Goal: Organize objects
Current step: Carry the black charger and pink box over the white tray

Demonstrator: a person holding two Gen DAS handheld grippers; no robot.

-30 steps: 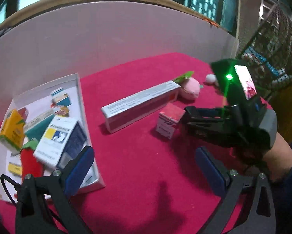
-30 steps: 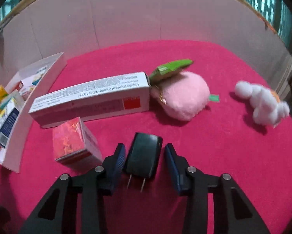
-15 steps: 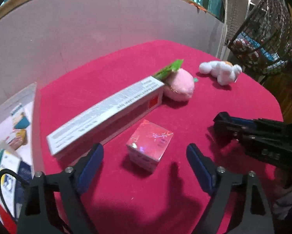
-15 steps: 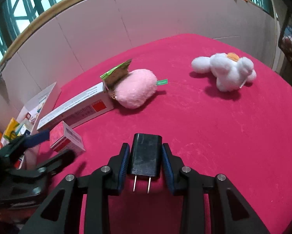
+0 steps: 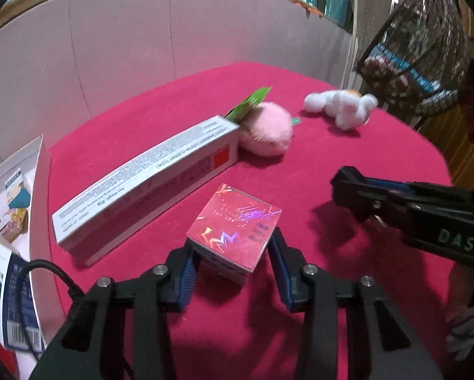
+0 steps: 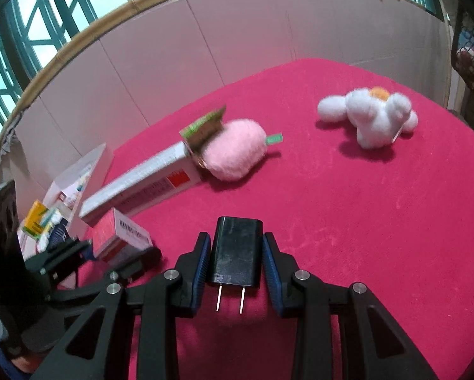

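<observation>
1. Broadly, the red table point(image 5: 173, 104) carries everything, with a white tray point(image 5: 40, 171) of packets at its left edge
2. Long grey carton point(image 5: 148, 174) lies beside the pink plush point(image 5: 268, 133); white plush point(image 6: 370, 117) sits apart
3. Left gripper point(image 5: 233, 269) is closing around the pink holographic box point(image 5: 233, 231), box between its jaws
4. Right gripper point(image 6: 237, 269) clamps the black charger plug point(image 6: 237, 253), prongs toward the camera
</observation>
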